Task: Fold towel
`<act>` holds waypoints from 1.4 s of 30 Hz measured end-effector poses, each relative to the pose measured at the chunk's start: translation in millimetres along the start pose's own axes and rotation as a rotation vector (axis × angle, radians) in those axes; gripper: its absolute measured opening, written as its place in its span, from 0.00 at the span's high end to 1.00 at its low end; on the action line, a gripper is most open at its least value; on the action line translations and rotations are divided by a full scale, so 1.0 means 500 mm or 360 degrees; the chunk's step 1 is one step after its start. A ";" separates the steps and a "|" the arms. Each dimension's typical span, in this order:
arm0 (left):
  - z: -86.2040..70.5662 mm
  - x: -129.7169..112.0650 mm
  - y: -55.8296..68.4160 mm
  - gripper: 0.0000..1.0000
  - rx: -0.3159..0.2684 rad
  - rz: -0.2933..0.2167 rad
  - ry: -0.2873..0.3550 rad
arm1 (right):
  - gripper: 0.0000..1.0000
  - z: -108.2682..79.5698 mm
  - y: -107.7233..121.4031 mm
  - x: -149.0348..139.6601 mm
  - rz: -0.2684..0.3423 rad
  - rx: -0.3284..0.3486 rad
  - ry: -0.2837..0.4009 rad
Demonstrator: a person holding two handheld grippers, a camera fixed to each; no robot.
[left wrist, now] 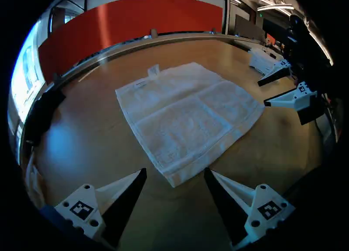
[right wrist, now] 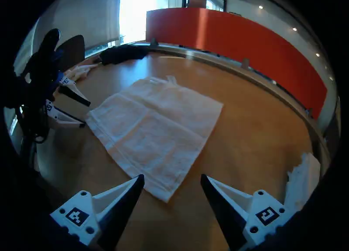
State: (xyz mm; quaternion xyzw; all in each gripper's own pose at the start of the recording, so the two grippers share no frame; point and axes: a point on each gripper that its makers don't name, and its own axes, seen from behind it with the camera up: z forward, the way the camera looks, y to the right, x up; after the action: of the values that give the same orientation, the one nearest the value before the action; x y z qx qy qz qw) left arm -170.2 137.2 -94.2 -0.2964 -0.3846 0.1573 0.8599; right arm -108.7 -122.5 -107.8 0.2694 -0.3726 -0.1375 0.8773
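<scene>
1. Towel [left wrist: 187, 120] lies flat on the worktop [left wrist: 87, 137], with a corner before each gripper.
2. Left gripper [left wrist: 174, 170], right gripper [right wrist: 172, 176]: fingers wide open, empty.
3. I'd pinch both corners together and lift low.

white towel [left wrist: 187, 120] with a faint woven border band, ahead of the left gripper [left wrist: 174, 169] – on a warm brown wooden table [left wrist: 87, 133]. far beyond, an orange-red wall panel [left wrist: 131, 24]. the gripper's fingers [left wrist: 115, 192] are white, black inside, with black-and-white square markers [left wrist: 82, 209].
</scene>
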 end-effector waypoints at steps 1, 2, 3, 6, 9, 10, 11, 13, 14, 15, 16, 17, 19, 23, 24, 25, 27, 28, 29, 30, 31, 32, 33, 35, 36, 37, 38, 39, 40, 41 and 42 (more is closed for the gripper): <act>0.001 -0.002 0.002 0.02 -0.0005 -0.0002 -0.0005 | 0.00 0.001 0.000 -0.005 0.0000 0.0004 -0.0007; 0.002 -0.005 0.004 0.02 -0.0010 -0.0003 -0.0011 | 0.00 0.002 -0.001 -0.010 -0.0001 0.0008 -0.0014; 0.003 -0.007 0.006 0.02 -0.0012 -0.0006 -0.0015 | 0.00 0.003 -0.001 -0.015 -0.0003 0.0012 -0.0022; 0.008 -0.014 0.010 0.02 -0.0018 -0.0012 -0.0028 | 0.00 0.008 -0.003 -0.032 -0.0012 0.0023 -0.0046; 0.012 -0.019 0.012 0.02 -0.0019 -0.0014 -0.0034 | 0.00 0.013 -0.005 -0.046 -0.0023 0.0035 -0.0066; 0.013 -0.018 0.012 0.02 -0.0019 -0.0011 -0.0032 | 0.00 0.014 -0.005 -0.049 -0.0026 0.0039 -0.0070; 0.013 -0.018 0.013 0.02 -0.0019 -0.0008 -0.0030 | 0.00 0.016 -0.005 -0.052 -0.0028 0.0043 -0.0075; 0.013 -0.019 0.013 0.02 -0.0020 -0.0001 -0.0032 | 0.01 0.018 -0.005 -0.057 -0.0028 0.0046 -0.0084; 0.014 -0.019 0.013 0.02 -0.0021 0.0002 -0.0034 | 0.02 0.020 -0.004 -0.059 -0.0027 0.0047 -0.0089; 0.014 -0.019 0.013 0.02 -0.0022 0.0004 -0.0035 | 0.03 0.021 -0.004 -0.061 -0.0024 0.0049 -0.0093; 0.014 -0.019 0.013 0.02 -0.0022 0.0006 -0.0035 | 0.03 0.022 -0.004 -0.062 -0.0021 0.0051 -0.0096; 0.013 -0.020 0.013 0.02 -0.0024 0.0008 -0.0036 | 0.03 0.024 -0.004 -0.064 -0.0018 0.0054 -0.0100; 0.013 -0.019 0.013 0.02 -0.0025 0.0007 -0.0039 | 0.03 0.025 -0.004 -0.066 -0.0012 0.0059 -0.0104; 0.014 -0.018 0.013 0.02 -0.0027 0.0002 -0.0042 | 0.07 0.029 -0.004 -0.070 -0.0006 0.0070 -0.0116; 0.014 -0.018 0.013 0.02 -0.0028 0.0002 -0.0043 | 0.09 0.030 -0.005 -0.070 -0.0004 0.0076 -0.0116; 0.014 -0.018 0.013 0.02 -0.0028 0.0002 -0.0044 | 0.10 0.030 -0.006 -0.069 -0.0002 0.0082 -0.0115; 0.014 -0.018 0.012 0.02 -0.0029 0.0003 -0.0047 | 0.12 0.031 -0.007 -0.068 0.0004 0.0091 -0.0115; 0.014 -0.018 0.012 0.03 -0.0029 0.0004 -0.0048 | 0.13 0.031 -0.007 -0.068 0.0008 0.0094 -0.0116; 0.014 -0.018 0.012 0.03 -0.0029 0.0006 -0.0050 | 0.14 0.031 -0.008 -0.067 0.0012 0.0097 -0.0117; 0.014 -0.018 0.012 0.03 -0.0026 0.0005 -0.0051 | 0.15 0.031 -0.007 -0.067 0.0013 0.0097 -0.0117; 0.014 -0.018 0.012 0.03 -0.0024 0.0003 -0.0052 | 0.17 0.030 -0.007 -0.067 0.0014 0.0097 -0.0117; 0.014 -0.017 0.012 0.04 -0.0021 0.0002 -0.0053 | 0.18 0.030 -0.006 -0.067 0.0016 0.0096 -0.0117; 0.014 -0.017 0.011 0.05 -0.0016 -0.0002 -0.0055 | 0.19 0.029 -0.007 -0.067 0.0015 0.0098 -0.0119; 0.014 -0.017 0.009 0.06 -0.0004 -0.0011 -0.0058 | 0.25 0.028 -0.007 -0.068 0.0012 0.0102 -0.0126; 0.014 -0.017 0.009 0.07 0.0000 -0.0015 -0.0060 | 0.27 0.028 -0.008 -0.067 0.0014 0.0103 -0.0128; 0.014 -0.017 0.008 0.08 0.0004 -0.0019 -0.0062 | 0.30 0.028 -0.009 -0.066 0.0016 0.0105 -0.0129; 0.014 -0.017 0.008 0.09 0.0008 -0.0023 -0.0065 | 0.31 0.027 -0.010 -0.066 0.0018 0.0107 -0.0131; 0.014 -0.017 0.007 0.11 0.0013 -0.0029 -0.0066 | 0.33 0.027 -0.010 -0.065 0.0020 0.0108 -0.0131; 0.014 -0.017 0.006 0.12 0.0016 -0.0034 -0.0068 | 0.36 0.026 -0.010 -0.064 0.0023 0.0108 -0.0130; 0.014 -0.017 0.005 0.14 0.0020 -0.0038 -0.0069 | 0.38 0.026 -0.010 -0.064 0.0025 0.0108 -0.0129; 0.014 -0.016 0.005 0.17 0.0022 -0.0041 -0.0071 | 0.41 0.025 -0.010 -0.064 0.0028 0.0109 -0.0129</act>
State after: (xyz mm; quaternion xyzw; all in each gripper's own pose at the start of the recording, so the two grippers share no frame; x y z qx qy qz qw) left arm -180.8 137.8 -96.9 -0.2819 -0.4063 0.1556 0.8551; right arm -140.0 -117.2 -121.9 0.2902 -0.4147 -0.1276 0.8529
